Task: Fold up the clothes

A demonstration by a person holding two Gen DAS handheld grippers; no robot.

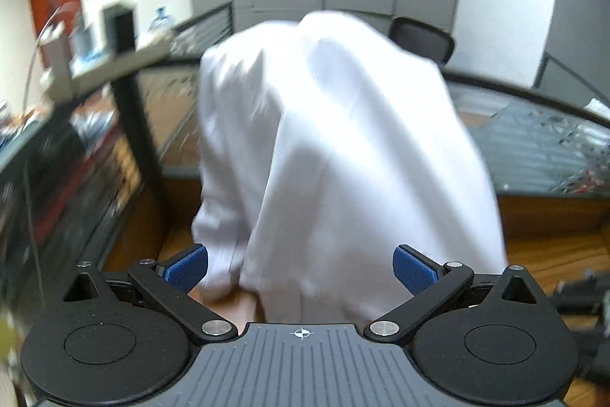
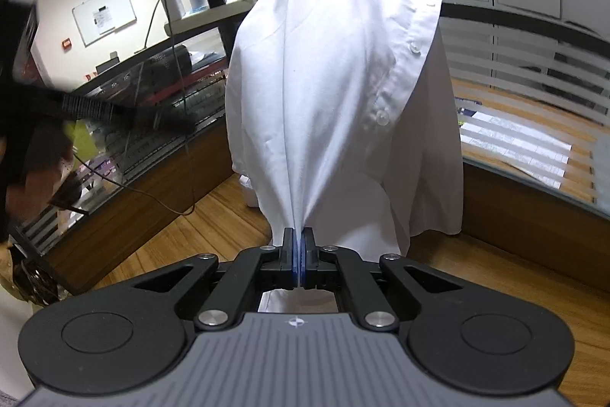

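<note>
The right gripper (image 2: 298, 250) is clamped on a pinch of the white shirt (image 2: 335, 94), which hangs above the wooden worktop (image 2: 198, 239) with its button placket showing, while the left gripper (image 1: 300, 267) stands wide and empty just before the cloth.

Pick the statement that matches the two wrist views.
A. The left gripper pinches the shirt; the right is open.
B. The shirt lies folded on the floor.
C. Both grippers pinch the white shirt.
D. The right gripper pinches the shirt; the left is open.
D: the right gripper has its blue pads shut on the white shirt, while the left gripper stands wide open.
</note>
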